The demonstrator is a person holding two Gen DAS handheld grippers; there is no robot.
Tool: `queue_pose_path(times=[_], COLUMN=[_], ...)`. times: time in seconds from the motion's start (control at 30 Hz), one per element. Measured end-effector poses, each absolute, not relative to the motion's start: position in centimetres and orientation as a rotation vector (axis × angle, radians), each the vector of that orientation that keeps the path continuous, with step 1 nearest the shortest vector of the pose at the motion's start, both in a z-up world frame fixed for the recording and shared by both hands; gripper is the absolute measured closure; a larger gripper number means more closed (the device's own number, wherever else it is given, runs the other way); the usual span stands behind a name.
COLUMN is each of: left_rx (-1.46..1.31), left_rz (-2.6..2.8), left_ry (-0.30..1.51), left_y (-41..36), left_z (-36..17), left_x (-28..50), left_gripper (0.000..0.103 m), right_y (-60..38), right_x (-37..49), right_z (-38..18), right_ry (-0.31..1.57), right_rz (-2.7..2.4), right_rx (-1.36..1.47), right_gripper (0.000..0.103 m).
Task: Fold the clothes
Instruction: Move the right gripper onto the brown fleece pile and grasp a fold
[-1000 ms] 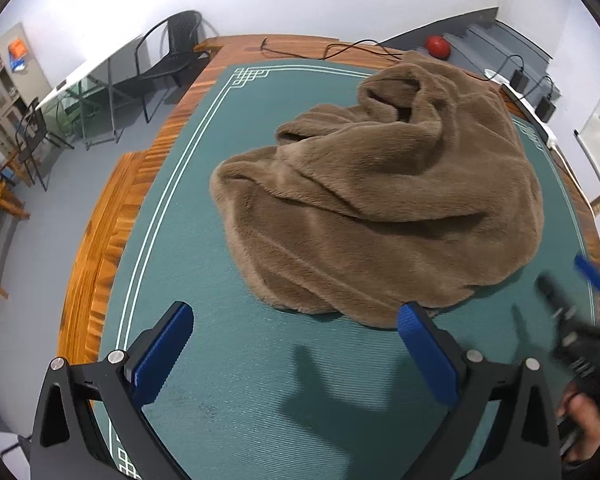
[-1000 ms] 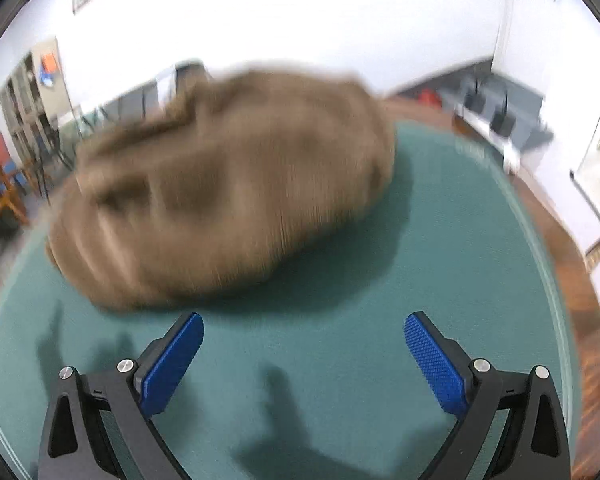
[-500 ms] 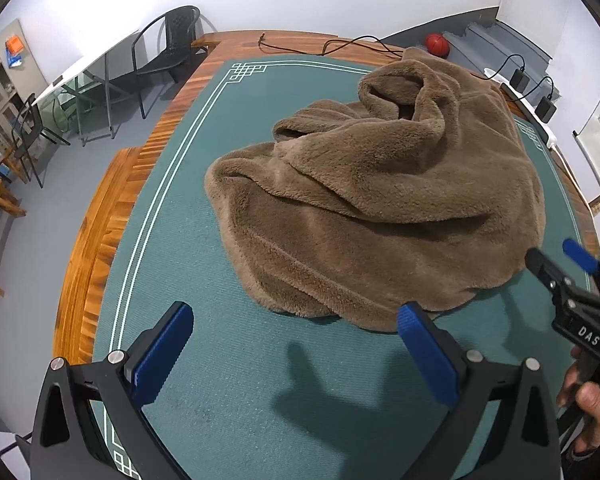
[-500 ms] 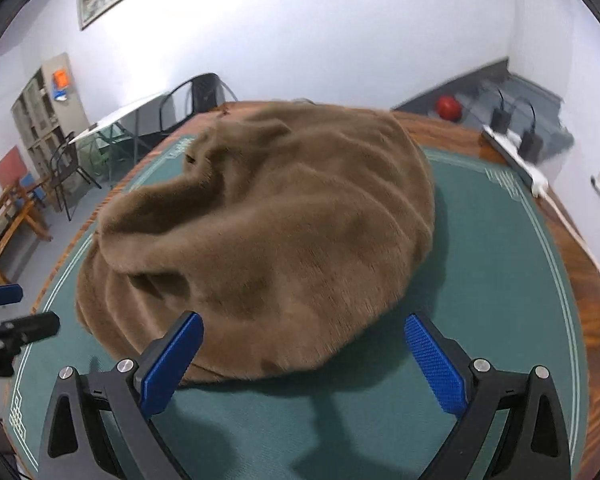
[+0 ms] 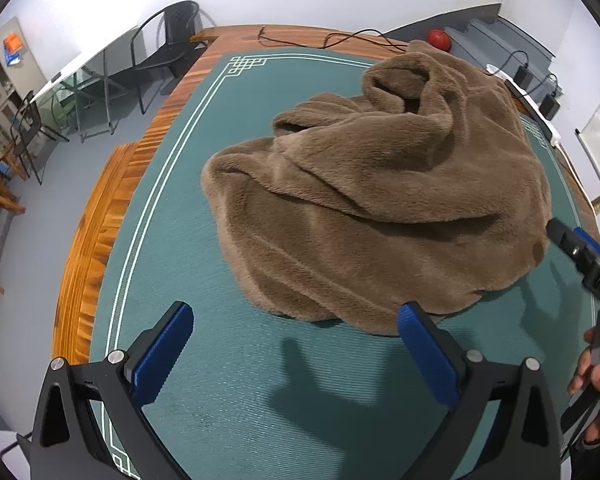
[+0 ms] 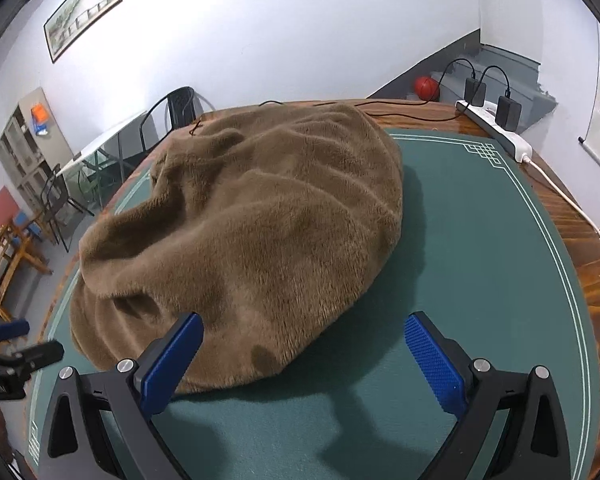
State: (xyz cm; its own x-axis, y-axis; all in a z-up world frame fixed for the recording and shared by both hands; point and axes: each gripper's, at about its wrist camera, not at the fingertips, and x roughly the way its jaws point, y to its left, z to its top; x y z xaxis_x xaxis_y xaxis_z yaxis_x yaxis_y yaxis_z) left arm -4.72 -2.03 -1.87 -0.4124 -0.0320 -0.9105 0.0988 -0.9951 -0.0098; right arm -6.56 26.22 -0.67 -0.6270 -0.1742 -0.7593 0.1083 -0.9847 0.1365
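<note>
Brown coat (image 5: 380, 208): a rumpled heap mid-frame on the green counter (image 5: 172, 240).
Change: right gripper (image 6: 300, 344) moved closer, at its near edge.
Fingers: both pairs apart, left gripper (image 5: 296, 340) too.
Meaning: a grab looks close.

Garment (image 5: 380, 208): one brown plush fleece piece, thick short pile, uniform colour, unfolded and heaped in a loose rounded mound with deep creases and rolled folds. Position: lying on the green mat of the counter (image 5: 228, 380), roughly central and reaching toward the far edge; in the left wrist view a curled, hollow fold rises at the far right of the heap, and the near hem lies flat on the mat. In the right wrist view the garment (image 6: 260, 232) shows a small darker spot near its near edge.
</note>
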Motion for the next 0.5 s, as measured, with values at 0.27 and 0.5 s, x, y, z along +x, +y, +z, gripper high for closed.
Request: queue_pose_path(times=[0.27,0.5], left_rx=[1.654,1.613], left_rz=[-2.586,-2.607], left_ry=[0.099,0.101], left_y=[-2.4,-2.8], left_z=[-1.7,-1.0], left_x=[-4.8,-5.9], left_gripper=[0.001,0.001], right_y=[25.3,23.5], right_x=[-9.5,-12.0], right_z=[-0.5,0.9], right_ry=[-0.16,-0.156], right_rz=[-2.672,-2.658], right_rx=[1.292,1.247], right_gripper=[0.001,0.001])
